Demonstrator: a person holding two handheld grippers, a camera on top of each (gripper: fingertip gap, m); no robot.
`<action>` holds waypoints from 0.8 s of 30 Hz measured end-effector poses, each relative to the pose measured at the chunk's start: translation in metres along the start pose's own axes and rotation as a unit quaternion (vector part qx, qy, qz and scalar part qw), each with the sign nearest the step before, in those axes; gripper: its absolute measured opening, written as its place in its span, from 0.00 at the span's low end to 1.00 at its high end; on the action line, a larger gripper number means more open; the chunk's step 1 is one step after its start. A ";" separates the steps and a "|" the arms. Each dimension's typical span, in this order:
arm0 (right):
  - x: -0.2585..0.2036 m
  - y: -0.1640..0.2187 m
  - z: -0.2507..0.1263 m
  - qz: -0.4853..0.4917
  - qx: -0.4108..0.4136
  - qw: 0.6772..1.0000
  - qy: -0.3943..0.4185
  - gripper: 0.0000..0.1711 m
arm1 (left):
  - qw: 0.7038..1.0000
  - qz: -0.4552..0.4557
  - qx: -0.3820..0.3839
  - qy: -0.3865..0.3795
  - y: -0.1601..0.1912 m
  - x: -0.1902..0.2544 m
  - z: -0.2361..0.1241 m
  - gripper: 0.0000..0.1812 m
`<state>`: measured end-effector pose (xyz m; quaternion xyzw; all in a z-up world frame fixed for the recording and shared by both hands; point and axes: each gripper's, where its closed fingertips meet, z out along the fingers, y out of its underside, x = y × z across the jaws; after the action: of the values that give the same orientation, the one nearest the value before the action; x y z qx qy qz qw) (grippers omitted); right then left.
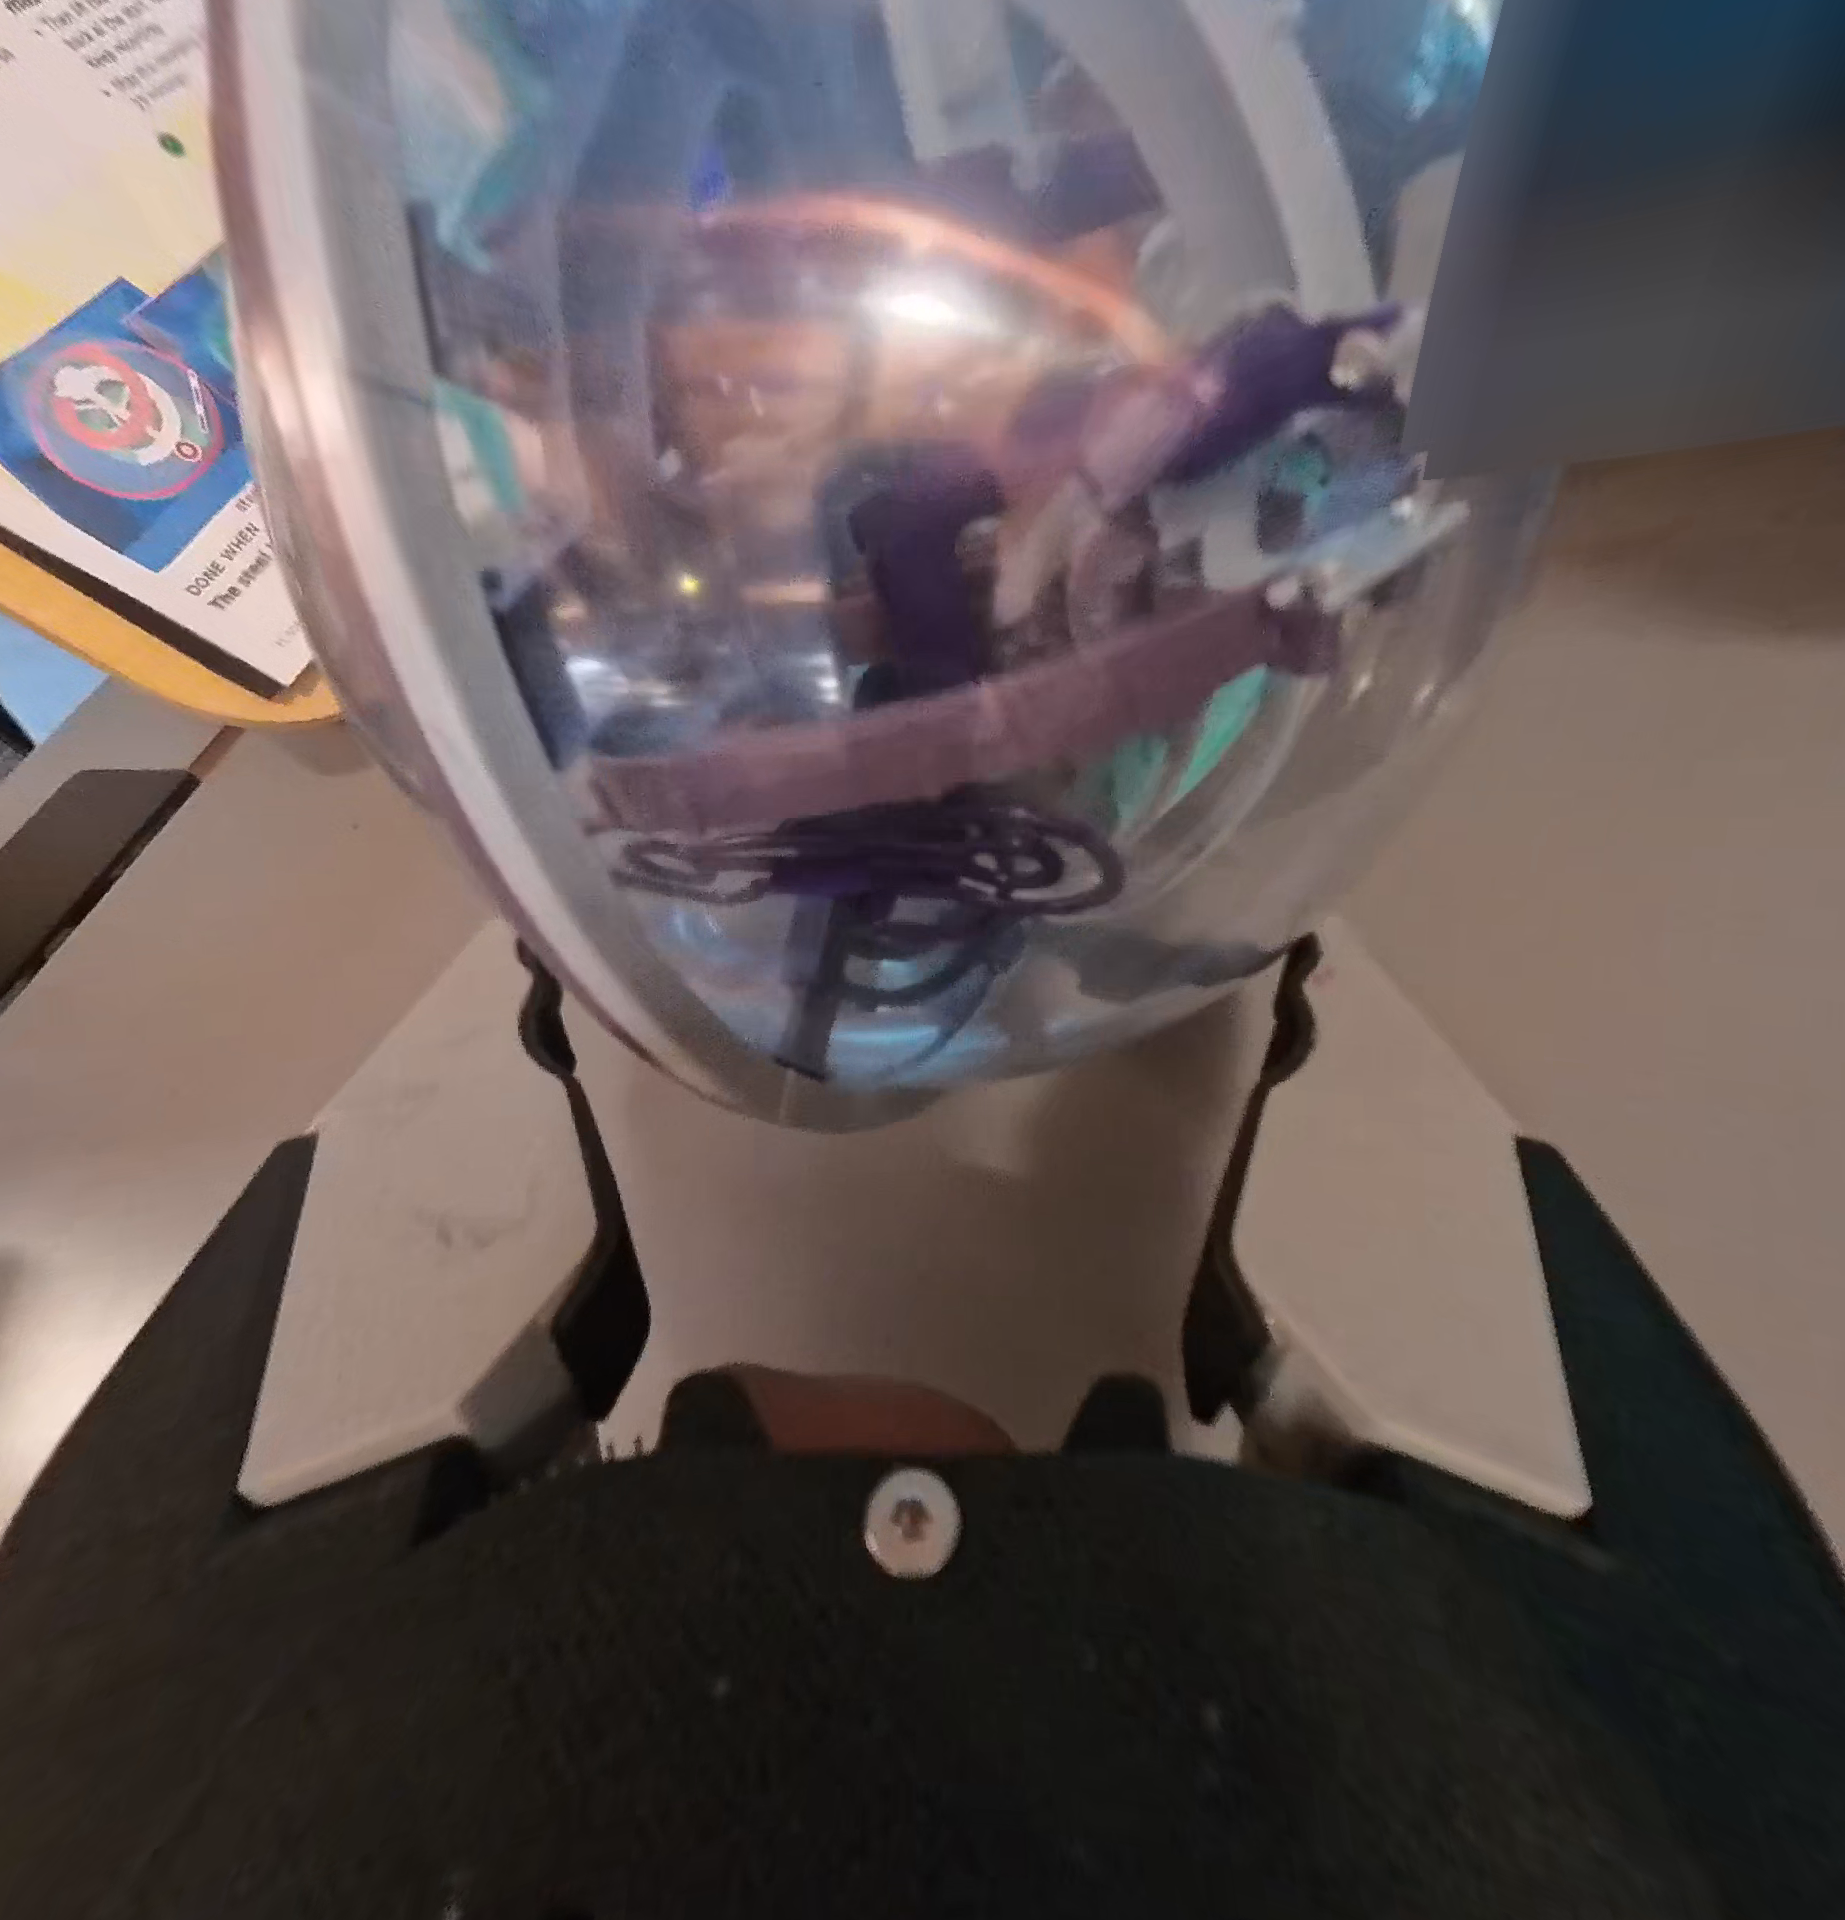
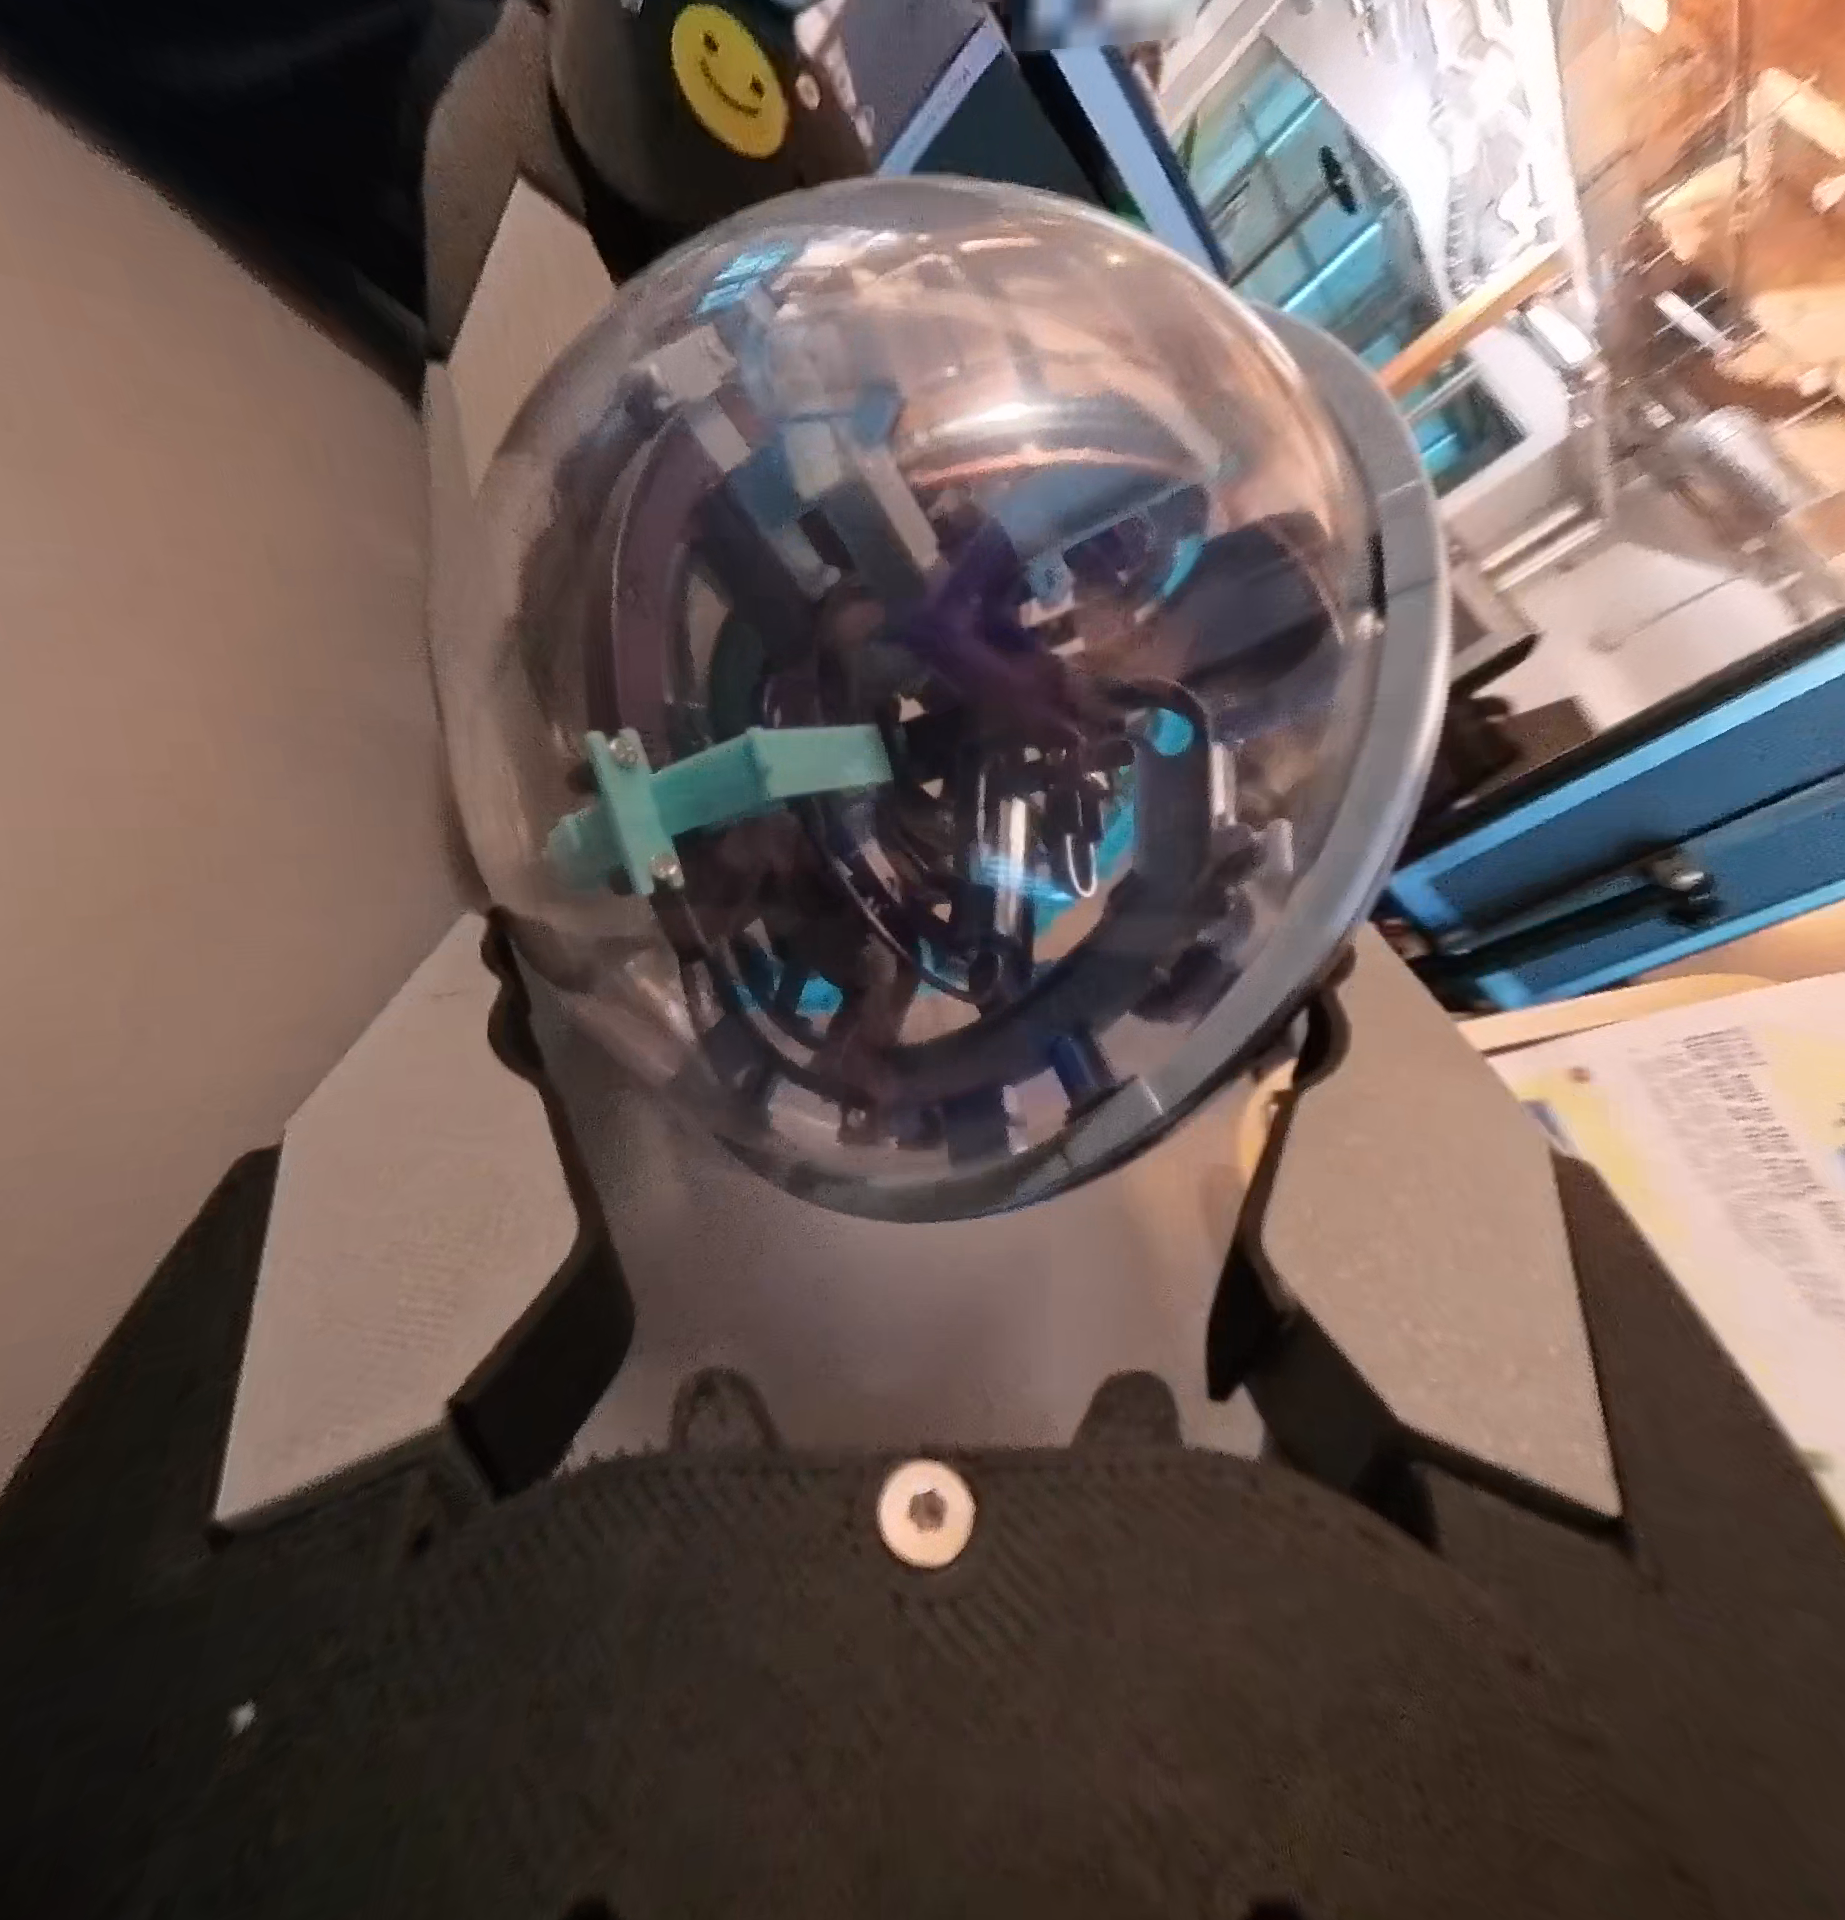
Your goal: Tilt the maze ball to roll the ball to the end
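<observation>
The maze ball [image 1: 845, 468] is a clear plastic sphere with purple, teal and grey tracks inside. It fills the upper left wrist view, held off the beige table [image 1: 1676, 831]. My left gripper [image 1: 918, 997] has its two fingertips pressed on the ball's lower sides. In the right wrist view the maze ball [image 2: 949, 675] sits between the fingertips of my right gripper [image 2: 913, 997], tilted, with a teal track piece [image 2: 710, 790] facing me. The left gripper's body [image 2: 726, 73], with a yellow sticker, shows behind the ball. The small steel ball inside cannot be made out.
A printed instruction sheet on a clipboard [image 1: 97, 364] lies on the table to the left; it also shows at the right in the right wrist view [image 2: 1676, 1195]. A blue box [image 2: 1676, 810] and shelving stand beyond the table edge.
</observation>
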<state>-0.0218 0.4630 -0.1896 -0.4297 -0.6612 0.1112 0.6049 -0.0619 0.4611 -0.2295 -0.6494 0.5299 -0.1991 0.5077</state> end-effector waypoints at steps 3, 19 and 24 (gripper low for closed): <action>0.000 -0.002 -0.009 0.089 0.027 0.994 -0.061 0.82 | 1.000 0.011 0.014 -0.010 -0.003 -0.002 -0.002 0.70; -0.017 0.027 -0.005 0.159 -0.027 0.977 -0.140 0.89 | 0.999 0.043 0.013 -0.014 -0.006 0.006 0.001 0.64; -0.013 0.024 -0.006 0.123 -0.032 0.984 -0.122 0.89 | 0.997 0.074 0.010 -0.033 -0.006 0.002 0.003 0.64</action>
<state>-0.0073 0.4665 -0.2138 -0.5100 -0.6754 0.2150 0.4873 -0.0556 0.4600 -0.2262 -0.6099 0.5573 -0.1445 0.5446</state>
